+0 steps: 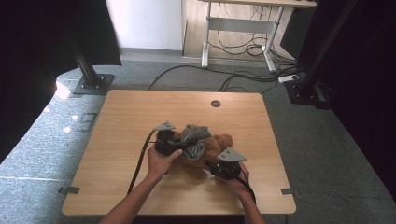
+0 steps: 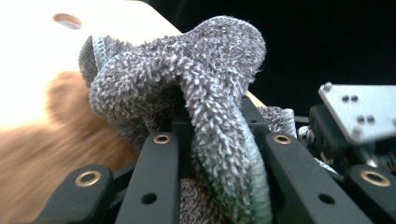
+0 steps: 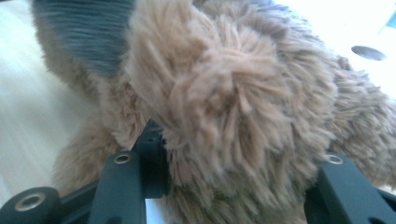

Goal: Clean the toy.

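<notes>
A: Where did you have the brown furry plush teddy bear (image 1: 212, 151)?

B: You had it lying on the light wooden table (image 1: 140, 116), about midway between the left and right edges and somewhat nearer the near edge, with the grey looped terry-cloth towel (image 1: 195, 140) bunched over its left side.

A: And what had your left gripper (image 1: 180, 148) got hold of?

B: In the left gripper view a thick fold of that grey towel (image 2: 205, 93) sat clamped between its black jaws, which stood nearly closed on the cloth.

A: And the right gripper (image 1: 215, 167)?

B: You had it at the bear's near right side. In the right gripper view its jaws stood fairly wide apart, pressed against brown fur (image 3: 233, 116) on both sides
</notes>
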The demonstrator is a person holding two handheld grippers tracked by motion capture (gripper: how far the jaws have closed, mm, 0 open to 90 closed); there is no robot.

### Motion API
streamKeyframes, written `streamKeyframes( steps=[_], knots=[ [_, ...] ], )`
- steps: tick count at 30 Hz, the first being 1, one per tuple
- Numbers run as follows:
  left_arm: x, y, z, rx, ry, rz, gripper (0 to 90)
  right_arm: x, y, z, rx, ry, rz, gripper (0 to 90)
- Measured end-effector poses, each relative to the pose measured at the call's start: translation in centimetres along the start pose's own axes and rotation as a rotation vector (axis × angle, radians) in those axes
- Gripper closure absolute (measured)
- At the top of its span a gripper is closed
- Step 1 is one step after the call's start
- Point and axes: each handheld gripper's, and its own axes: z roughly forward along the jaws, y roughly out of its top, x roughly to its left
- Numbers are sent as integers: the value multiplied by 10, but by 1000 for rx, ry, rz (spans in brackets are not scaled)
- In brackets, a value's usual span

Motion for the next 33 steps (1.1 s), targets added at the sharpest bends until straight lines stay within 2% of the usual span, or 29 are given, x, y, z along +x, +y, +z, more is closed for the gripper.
streamKeyframes(
  steps=[1,3,4,5,6,11,13,17,22,24,25,26,28,29,33],
  knots=[
    [0,0,0,0,0,0,736,0,0,0,0,0,0,488],
    [-6,2,16,47,1,13,735,3,-2,-2,0,1,-17,488],
    [-8,0,30,89,4,15,733,3,-4,-3,1,6,-19,488],
    [-8,0,30,89,4,15,734,3,-4,-3,1,6,-19,488],
    [-10,-3,38,123,26,17,734,3,-5,-4,8,12,-27,487],
    [-12,-5,36,141,57,50,739,2,-8,-4,11,25,-38,487],
    [-8,-7,29,142,73,65,739,2,-8,-4,6,30,-44,488],
    [1,-9,18,134,75,37,739,2,-9,-5,5,28,-47,490],
    [35,-11,-15,90,110,-32,734,1,-10,-5,-1,29,-44,493],
    [46,-13,-30,75,147,-36,734,1,-10,-5,-4,30,-38,494],
    [46,-13,-30,75,147,-36,733,1,-10,-5,-4,30,-38,494],
    [51,-15,-37,65,157,-41,733,1,-11,-6,-3,34,-34,494],
    [62,-23,-51,39,149,-74,732,1,-11,-6,-3,38,-37,495],
    [70,-33,-61,8,137,-105,732,3,-11,-7,-3,46,-44,495],
    [76,-44,-73,-41,132,-132,732,5,-11,-7,-1,51,-53,496]
  ],
)
